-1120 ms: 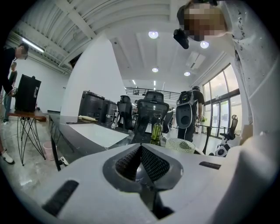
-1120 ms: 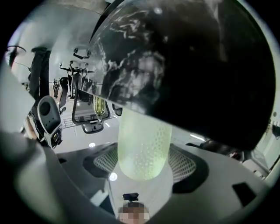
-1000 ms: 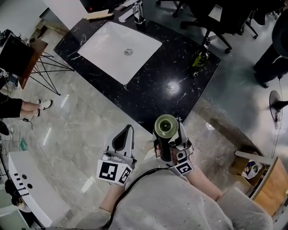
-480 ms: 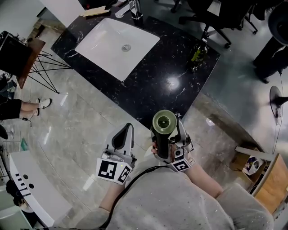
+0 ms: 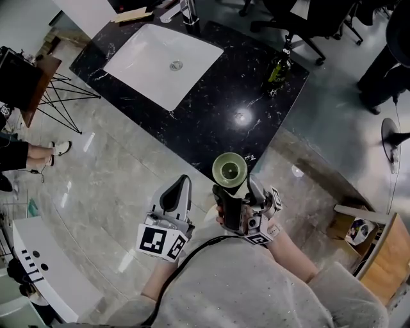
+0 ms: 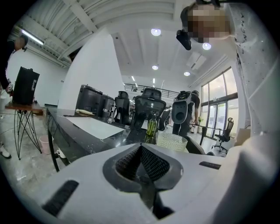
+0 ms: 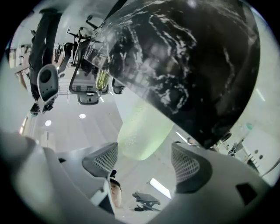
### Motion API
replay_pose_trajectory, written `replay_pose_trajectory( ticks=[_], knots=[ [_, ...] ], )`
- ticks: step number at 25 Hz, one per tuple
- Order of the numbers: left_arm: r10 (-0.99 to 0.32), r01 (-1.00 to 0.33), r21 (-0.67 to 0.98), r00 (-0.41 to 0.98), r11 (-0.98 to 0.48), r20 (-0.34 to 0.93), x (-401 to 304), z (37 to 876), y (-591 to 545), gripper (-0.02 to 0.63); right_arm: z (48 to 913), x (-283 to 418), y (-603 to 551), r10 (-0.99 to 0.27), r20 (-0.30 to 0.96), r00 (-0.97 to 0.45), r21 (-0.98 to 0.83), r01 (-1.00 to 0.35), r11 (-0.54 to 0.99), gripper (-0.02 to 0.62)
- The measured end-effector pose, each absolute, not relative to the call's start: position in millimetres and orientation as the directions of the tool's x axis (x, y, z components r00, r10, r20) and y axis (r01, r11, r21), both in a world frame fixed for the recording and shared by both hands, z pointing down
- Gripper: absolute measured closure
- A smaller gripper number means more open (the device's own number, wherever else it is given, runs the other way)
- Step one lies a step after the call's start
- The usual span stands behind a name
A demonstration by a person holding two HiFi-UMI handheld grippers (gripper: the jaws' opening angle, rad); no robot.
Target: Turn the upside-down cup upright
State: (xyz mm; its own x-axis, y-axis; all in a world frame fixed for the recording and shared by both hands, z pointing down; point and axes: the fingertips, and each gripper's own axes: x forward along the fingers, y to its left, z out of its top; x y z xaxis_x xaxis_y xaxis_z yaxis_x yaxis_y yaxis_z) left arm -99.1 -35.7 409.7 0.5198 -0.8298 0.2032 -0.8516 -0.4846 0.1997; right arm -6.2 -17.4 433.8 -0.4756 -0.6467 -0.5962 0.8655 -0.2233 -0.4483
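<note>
A pale green textured cup [image 5: 229, 169] is in the air at the near edge of the black marble counter [image 5: 211, 109]. My right gripper [image 5: 232, 200] is shut on its narrow base, and the wide mouth points up and away from the gripper. The right gripper view is rolled upside down. There the cup [image 7: 142, 129] runs from between the jaws of the right gripper [image 7: 144, 159] toward the counter [image 7: 188, 65]. My left gripper [image 5: 179, 189] hangs beside it, shut and empty. In the left gripper view, the cup [image 6: 171, 141] shows beyond the left gripper [image 6: 141, 151].
A white sink [image 5: 160, 54] with a faucet [image 5: 189, 13] is set in the counter's far left. A green bottle [image 5: 277, 67] stands near the far right corner. Office chairs stand behind the counter. A person's legs [image 5: 25, 154] are at left, and a cardboard box [image 5: 359, 234] is at right.
The right gripper has turned and pushed the cup forward toward the counter edge. The cup's mouth now tilts up and away. The left gripper has stayed put.
</note>
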Motion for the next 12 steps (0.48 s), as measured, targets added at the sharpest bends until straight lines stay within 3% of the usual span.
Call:
replay_pose_trajectory(
  ticks=[12],
  knots=[
    [-0.818, -0.832, 0.192, 0.550, -0.520, 0.169, -93.3, 399.9, -21.6, 0.597, 445.4, 0.2, -18.0, -0.676, -0.558, -0.481, -0.498, 0.846, -0.191, 0.236]
  ],
)
